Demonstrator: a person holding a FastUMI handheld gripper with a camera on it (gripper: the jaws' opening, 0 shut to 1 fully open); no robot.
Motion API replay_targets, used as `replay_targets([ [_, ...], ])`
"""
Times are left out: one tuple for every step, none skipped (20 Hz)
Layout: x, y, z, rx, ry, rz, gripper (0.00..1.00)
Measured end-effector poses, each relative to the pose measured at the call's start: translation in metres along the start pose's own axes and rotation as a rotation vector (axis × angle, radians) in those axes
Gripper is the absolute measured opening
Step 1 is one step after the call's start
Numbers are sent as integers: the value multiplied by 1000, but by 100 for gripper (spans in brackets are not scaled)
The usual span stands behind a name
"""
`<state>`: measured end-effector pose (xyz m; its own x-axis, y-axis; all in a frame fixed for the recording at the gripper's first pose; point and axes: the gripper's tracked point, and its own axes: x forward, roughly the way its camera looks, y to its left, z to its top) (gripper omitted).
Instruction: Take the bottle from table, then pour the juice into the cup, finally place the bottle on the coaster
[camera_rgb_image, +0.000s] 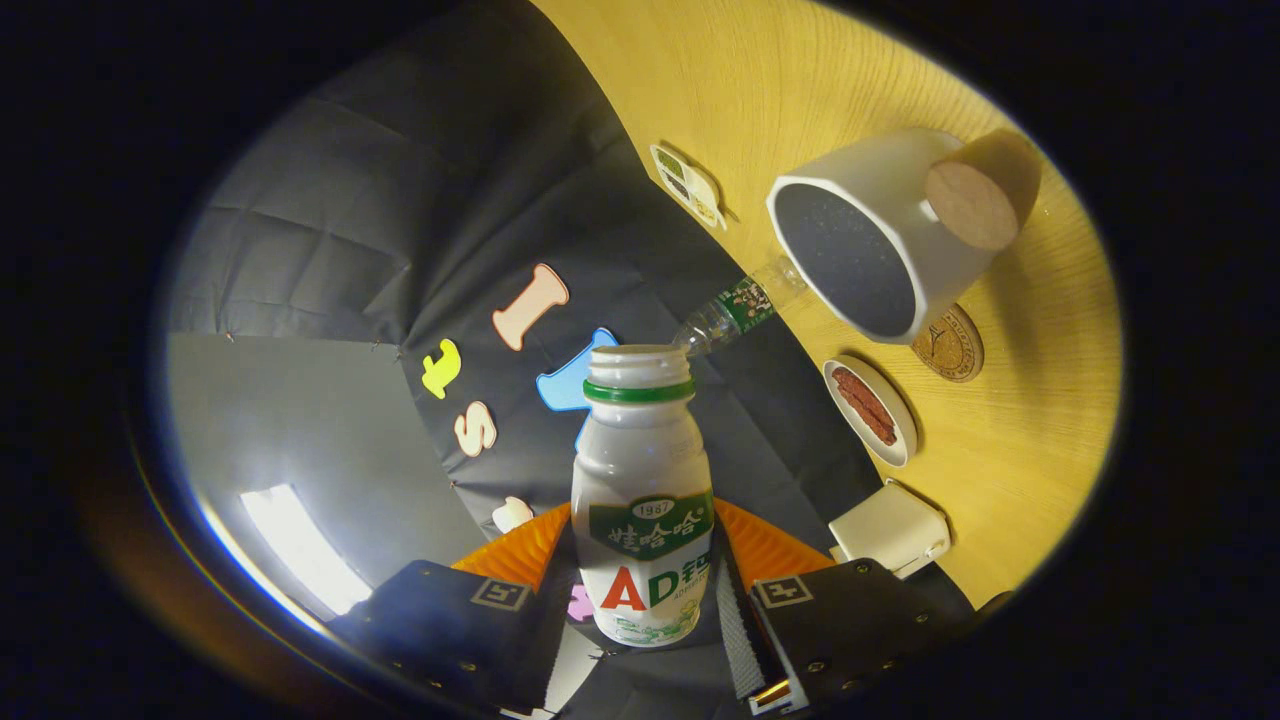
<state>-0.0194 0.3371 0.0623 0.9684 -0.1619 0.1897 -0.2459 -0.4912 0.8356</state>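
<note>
the hand-held gripper (645, 600) clamps both fingers on the small white plastic juice bottle (642, 480), cap off, rolled sideways so its mouth swings toward the white ceramic cup (900, 215) beyond; the round cork coaster (950, 347) lies just beside that cup.

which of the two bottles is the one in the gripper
The white bottle with the green neck ring, open at the top, is clamped between the gripper fingers. The clear bottle with a green label sits beyond it, beside the cup.
</note>
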Motion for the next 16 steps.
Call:
replay_targets([
  [0,1,0,4,-1,0,67],
  [0,1,0,7,-3,1,67],
  [0,1,0,12,-4,3,67],
  [0,3,0,16,-5,4,67],
  [0,3,-1,21,-6,4,66],
  [0,2,-1,29,-9,4,67],
  [0,2,-1,38,-10,5,67],
  [0,3,-2,47,-10,4,67],
  [0,4,-2,61,-12,8,67],
  [0,6,-2,78,-17,10,66],
  [1,7,-2,87,-20,10,67],
  [0,5,-3,85,-19,8,67],
  [0,5,-3,79,-17,6,67],
  [0,5,-3,74,-15,6,67],
  [1,4,-3,63,-14,6,67],
  [2,0,-3,35,-12,-2,67],
])
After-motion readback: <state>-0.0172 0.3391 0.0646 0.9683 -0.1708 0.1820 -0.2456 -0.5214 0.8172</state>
